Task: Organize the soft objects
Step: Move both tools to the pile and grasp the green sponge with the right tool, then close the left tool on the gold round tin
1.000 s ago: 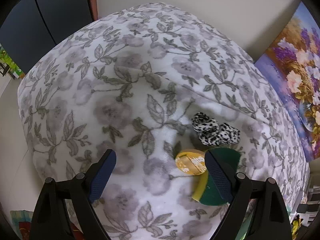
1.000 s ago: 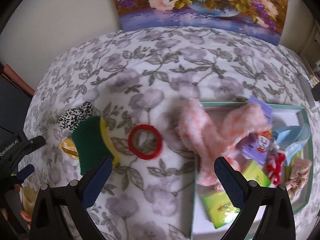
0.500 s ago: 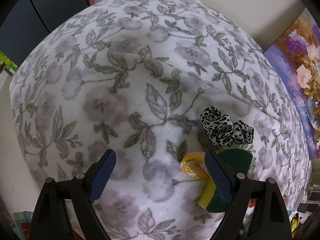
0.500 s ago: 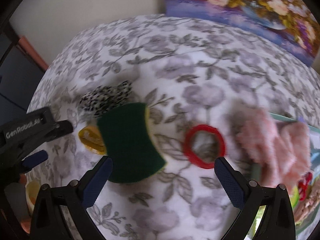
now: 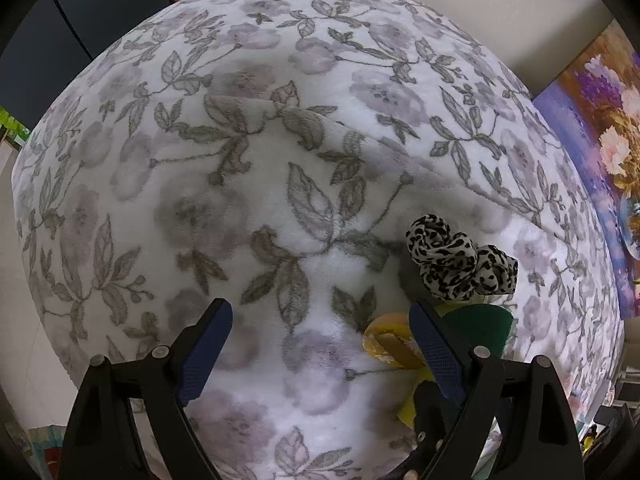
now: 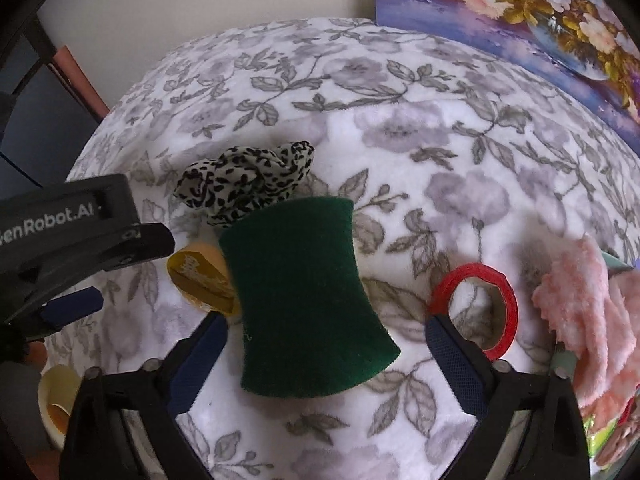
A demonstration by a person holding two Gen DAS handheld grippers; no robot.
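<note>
Straddling the dark green scouring sponge (image 6: 308, 300) on the floral fleece blanket (image 6: 400, 160), the right gripper (image 6: 326, 350) stands released, its jaws just narrowing without touching it. A leopard-print fabric scrunchie (image 6: 248, 180) lies at the sponge's eleven o'clock, a red ring (image 6: 476, 304) at three. The left gripper (image 5: 320, 340) hangs released over bare blanket.

Surface is a floral fleece blanket (image 6: 400, 132). On it: green sponge (image 6: 308, 304), spotted scrunchie (image 6: 248, 184) touching its far edge, yellow roll (image 6: 200, 280) on its left, red ring (image 6: 476, 308) to the right, pink cloth (image 6: 580, 312) at right edge.
</note>
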